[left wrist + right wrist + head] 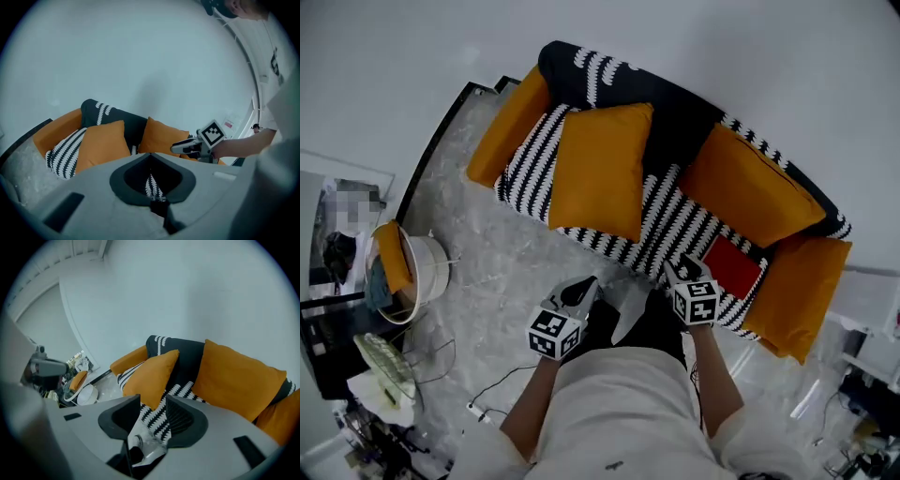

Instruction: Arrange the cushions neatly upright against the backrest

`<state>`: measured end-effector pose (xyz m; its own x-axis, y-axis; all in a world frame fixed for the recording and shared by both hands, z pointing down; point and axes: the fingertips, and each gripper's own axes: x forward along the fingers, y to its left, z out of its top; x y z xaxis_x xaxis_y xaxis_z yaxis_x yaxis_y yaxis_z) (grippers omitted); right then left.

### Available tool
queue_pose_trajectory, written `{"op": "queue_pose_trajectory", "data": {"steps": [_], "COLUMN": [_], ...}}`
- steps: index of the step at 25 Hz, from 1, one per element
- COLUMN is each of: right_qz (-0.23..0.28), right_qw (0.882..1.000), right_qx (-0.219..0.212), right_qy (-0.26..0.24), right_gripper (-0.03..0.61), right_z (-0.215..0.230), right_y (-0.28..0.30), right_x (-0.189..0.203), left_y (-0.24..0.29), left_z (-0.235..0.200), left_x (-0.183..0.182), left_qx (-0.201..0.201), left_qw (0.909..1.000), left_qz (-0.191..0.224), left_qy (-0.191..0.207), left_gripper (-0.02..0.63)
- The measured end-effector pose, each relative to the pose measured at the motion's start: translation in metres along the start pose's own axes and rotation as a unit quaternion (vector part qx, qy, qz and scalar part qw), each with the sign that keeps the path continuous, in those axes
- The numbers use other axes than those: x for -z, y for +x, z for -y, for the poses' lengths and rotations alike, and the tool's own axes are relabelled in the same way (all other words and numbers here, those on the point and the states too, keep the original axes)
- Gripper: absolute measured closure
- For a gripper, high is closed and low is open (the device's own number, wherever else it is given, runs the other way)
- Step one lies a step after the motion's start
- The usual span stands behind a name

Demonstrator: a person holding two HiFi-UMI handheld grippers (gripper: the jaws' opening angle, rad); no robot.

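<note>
A black sofa (pixel 675 112) with a white-patterned seat carries two orange cushions. The left cushion (pixel 600 169) (pixel 103 143) (pixel 152 376) leans tilted toward the backrest. The right cushion (pixel 750 183) (pixel 161 136) (pixel 239 380) stands against the backrest. Both grippers hover off the seat's front edge, touching neither cushion. My left gripper (pixel 586 286) (pixel 150 158) is shut, its tips meeting with nothing held. My right gripper (pixel 684 269) (pixel 153 401) is open, with only the striped seat showing through the gap. Each gripper also shows in the other's view: the right gripper (pixel 180 147) and the left gripper (pixel 47 366).
Orange armrests (pixel 506 127) (pixel 802 291) close both sofa ends. A flat red thing (pixel 733 265) lies on the seat's right part. On the marble floor at left stands a white round basket (pixel 431 272) with orange cloth, with cables (pixel 487 384) nearby.
</note>
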<state>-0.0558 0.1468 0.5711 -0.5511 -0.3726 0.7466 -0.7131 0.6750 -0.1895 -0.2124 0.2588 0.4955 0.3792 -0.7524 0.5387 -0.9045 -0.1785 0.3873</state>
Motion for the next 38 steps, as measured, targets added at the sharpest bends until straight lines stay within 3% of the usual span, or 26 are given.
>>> {"op": "queue_pose_trajectory", "data": {"steps": [6, 12, 18, 26, 30, 33, 38], "right_qz": [0.008, 0.013, -0.009, -0.056, -0.089, -0.121, -0.177], "right_qw": [0.995, 0.981, 0.978, 0.967, 0.964, 0.958, 0.948], "right_qx": [-0.015, -0.018, -0.005, -0.031, -0.035, -0.040, -0.055], "right_qy": [0.100, 0.190, 0.210, 0.245, 0.247, 0.257, 0.257], "right_gripper": [0.390, 0.350, 0.298, 0.253, 0.218, 0.203, 0.197], "right_z": [-0.059, -0.049, -0.025, 0.008, 0.021, 0.024, 0.028], "right_y": [0.026, 0.060, 0.132, 0.250, 0.290, 0.316, 0.340], "right_x": [-0.013, -0.024, -0.032, -0.057, -0.054, -0.044, -0.020], "left_y": [-0.077, -0.086, -0.062, -0.004, 0.024, 0.038, 0.060], "left_z": [-0.041, -0.082, -0.116, -0.190, -0.213, -0.220, -0.219], "left_x": [0.023, 0.026, -0.012, -0.084, -0.116, -0.126, -0.124], "left_qx": [0.024, 0.016, 0.022, 0.023, 0.026, 0.038, 0.055], "left_qw": [0.9996, 0.9988, 0.9976, 0.9964, 0.9955, 0.9929, 0.9887], "left_qz": [0.001, -0.003, -0.006, -0.058, -0.062, -0.071, -0.108], "left_qy": [-0.012, -0.047, -0.065, -0.057, -0.067, -0.088, -0.089], "left_gripper": [0.601, 0.601, 0.601, 0.601, 0.601, 0.601, 0.601]}}
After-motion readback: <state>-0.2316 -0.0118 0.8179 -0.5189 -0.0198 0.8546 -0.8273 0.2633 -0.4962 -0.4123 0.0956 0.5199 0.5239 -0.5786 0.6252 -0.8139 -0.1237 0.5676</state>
